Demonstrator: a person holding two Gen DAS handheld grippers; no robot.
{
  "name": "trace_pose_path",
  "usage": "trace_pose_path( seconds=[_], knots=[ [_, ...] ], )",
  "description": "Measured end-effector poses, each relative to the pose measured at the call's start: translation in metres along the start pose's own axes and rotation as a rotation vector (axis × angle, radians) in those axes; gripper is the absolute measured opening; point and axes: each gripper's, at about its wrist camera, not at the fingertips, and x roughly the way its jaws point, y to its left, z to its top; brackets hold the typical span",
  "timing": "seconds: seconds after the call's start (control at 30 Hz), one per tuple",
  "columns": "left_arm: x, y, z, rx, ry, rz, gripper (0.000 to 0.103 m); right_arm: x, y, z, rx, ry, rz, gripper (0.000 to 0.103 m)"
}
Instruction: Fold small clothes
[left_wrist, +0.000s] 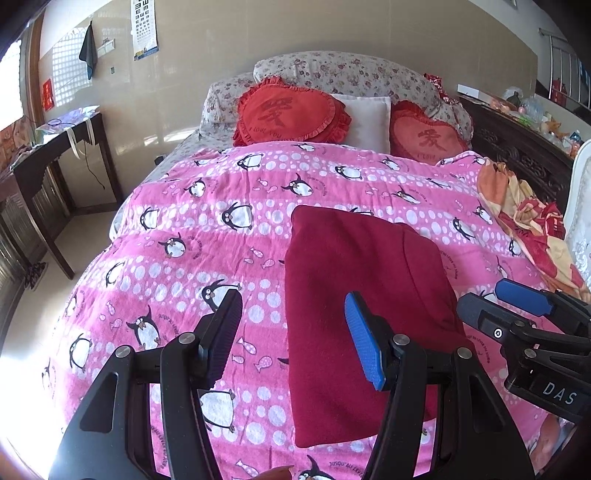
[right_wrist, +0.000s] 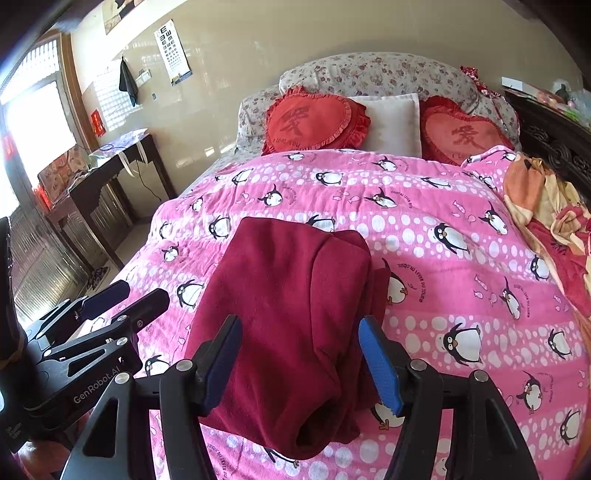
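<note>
A dark red garment (left_wrist: 354, 288) lies folded lengthwise in a long strip on the pink penguin bedspread (left_wrist: 207, 236). It also shows in the right wrist view (right_wrist: 291, 314), with its near open end bunched. My left gripper (left_wrist: 291, 339) is open and empty, above the garment's left edge near its front end. My right gripper (right_wrist: 301, 362) is open and empty, hovering over the garment's near end. Each gripper shows in the other's view, the right one (left_wrist: 513, 306) and the left one (right_wrist: 122, 299).
Two red heart cushions (left_wrist: 291, 114) and a white pillow (left_wrist: 369, 122) lie at the bed's head. A crumpled orange and red cloth (left_wrist: 532, 221) lies at the bed's right side. A dark desk (left_wrist: 55, 155) stands on the left by the wall.
</note>
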Motion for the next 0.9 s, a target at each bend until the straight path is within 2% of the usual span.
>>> trace_pose_path(
  seconds=[0.9],
  knots=[
    [0.015,-0.002,-0.006,-0.007,0.032,-0.004,0.058,0.019,-0.003,-0.003,0.026,0.055,0.018,0.063]
  ],
)
